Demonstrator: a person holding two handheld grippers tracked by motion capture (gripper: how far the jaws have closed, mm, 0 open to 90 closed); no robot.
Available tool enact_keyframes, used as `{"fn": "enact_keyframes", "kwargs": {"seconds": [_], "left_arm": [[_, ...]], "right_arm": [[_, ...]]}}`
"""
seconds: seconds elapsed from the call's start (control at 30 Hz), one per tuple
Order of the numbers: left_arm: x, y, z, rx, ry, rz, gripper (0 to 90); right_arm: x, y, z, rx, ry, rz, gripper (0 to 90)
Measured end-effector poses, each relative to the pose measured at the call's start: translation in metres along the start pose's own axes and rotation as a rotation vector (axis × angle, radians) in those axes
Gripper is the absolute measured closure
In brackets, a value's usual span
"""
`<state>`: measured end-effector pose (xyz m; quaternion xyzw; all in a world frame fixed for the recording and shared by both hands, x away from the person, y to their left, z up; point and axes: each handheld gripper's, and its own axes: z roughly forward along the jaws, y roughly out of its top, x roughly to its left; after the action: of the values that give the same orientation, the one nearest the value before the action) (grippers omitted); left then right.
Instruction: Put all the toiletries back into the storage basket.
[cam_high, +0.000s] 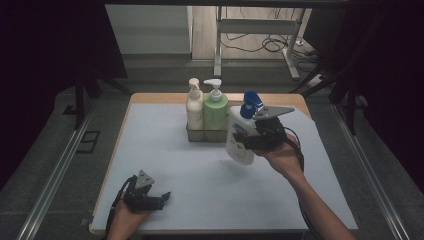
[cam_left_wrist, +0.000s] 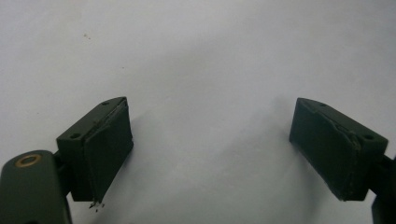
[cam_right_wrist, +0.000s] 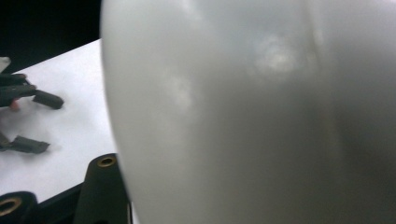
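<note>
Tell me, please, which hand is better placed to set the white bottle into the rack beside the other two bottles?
Probably the right. Its gripper already holds the white bottle lifted, tilted, next to the rack. The left gripper rests at the table's near edge, jaws open and empty.

White bottle (cam_high: 239, 141) — blue pump, green bottle (cam_high: 215, 113), cream bottle (cam_high: 194, 111), black tool (cam_high: 254, 141)

No readable text.
The white bottle (cam_high: 240, 140) bears a blue label, its print too small to make out.
</note>
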<state>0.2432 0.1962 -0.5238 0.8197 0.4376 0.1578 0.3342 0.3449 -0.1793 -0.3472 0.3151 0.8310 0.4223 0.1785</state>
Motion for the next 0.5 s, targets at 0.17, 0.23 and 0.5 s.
{"fn": "enact_keyframes", "kwargs": {"seconds": [0.17,0.23,0.5], "left_arm": [[0.000,0.000,0.000,0.000,0.000,0.000,13.0],[0.000,0.000,0.000,0.000,0.000,0.000,13.0],[0.000,0.000,0.000,-0.001,-0.001,-0.001,13.0]], "right_arm": [[-0.009,0.004,-0.003,-0.001,-0.025,0.009,40.6],[-0.016,0.007,-0.004,0.001,-0.041,0.019,40.6],[-0.030,0.013,-0.004,0.002,-0.073,0.038,40.6]]}}
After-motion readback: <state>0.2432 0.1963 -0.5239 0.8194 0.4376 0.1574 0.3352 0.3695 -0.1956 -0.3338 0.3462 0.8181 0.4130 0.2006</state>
